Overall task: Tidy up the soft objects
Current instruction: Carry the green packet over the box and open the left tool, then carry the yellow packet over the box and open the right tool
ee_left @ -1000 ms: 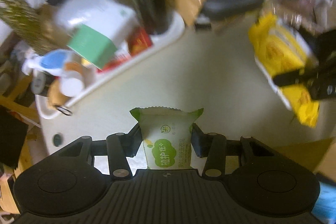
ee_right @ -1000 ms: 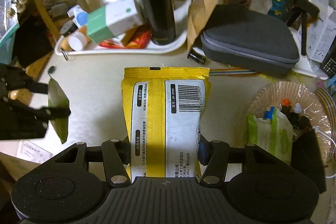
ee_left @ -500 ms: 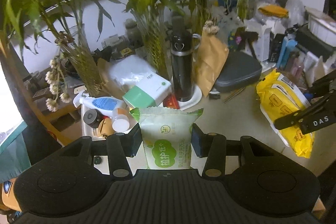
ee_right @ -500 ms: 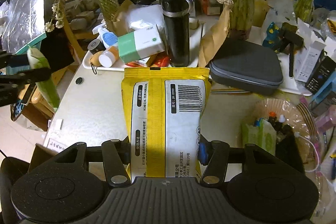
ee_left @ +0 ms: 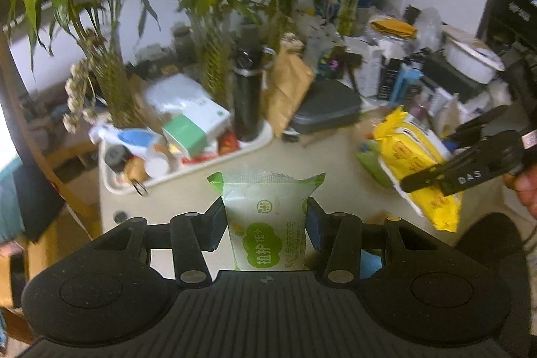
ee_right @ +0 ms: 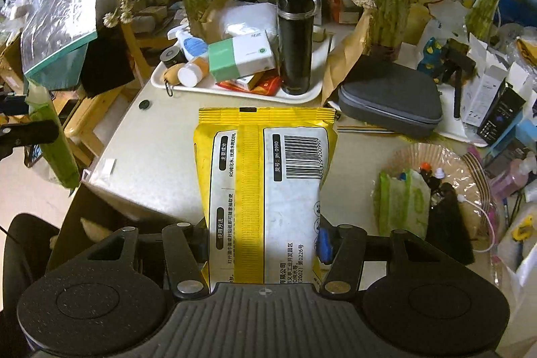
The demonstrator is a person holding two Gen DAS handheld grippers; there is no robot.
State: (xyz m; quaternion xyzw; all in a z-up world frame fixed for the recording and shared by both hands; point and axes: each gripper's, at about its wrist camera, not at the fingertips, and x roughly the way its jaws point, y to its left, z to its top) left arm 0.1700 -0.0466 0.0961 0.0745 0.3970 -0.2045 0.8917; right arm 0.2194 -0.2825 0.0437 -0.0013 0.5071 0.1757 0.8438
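1. The left gripper [ee_left: 265,220] is clamped on a small green-and-white tissue pack [ee_left: 268,217]. Both pads press its sides, and the pack is held in the air above the near edge of the tabletop [ee_left: 335,156].
2. The green-and-white tissue pack has a translucent white film body, bright green corners, a crimped zigzag top seal and a green cloud-shaped label with white characters. It stands upright between the fingers with the sealed end pointing away from the camera.
3. The right gripper [ee_right: 261,244] is clamped on a large yellow wet-wipe pack [ee_right: 265,190], also off the tabletop and above its near edge.
4. The yellow wet-wipe pack shows its back face: two white panels with black print, a barcode on the right panel, a yellow centre seam and a yellow crimped top edge. The film is slightly wrinkled and pinched in where the pads grip.
5. In the left wrist view, this pack appears at the right, tilted, in the other gripper.
6. A second green tissue pack [ee_right: 401,200] lies near the right edge of the tabletop, against a clear plastic-wrapped basket [ee_right: 446,163].
7. At the far edge sits a white tray [ee_right: 235,91] carrying a black flask [ee_right: 297,39] and a green-and-white box [ee_right: 241,56]. A grey zip case [ee_right: 389,98] lies to the right of the tray.
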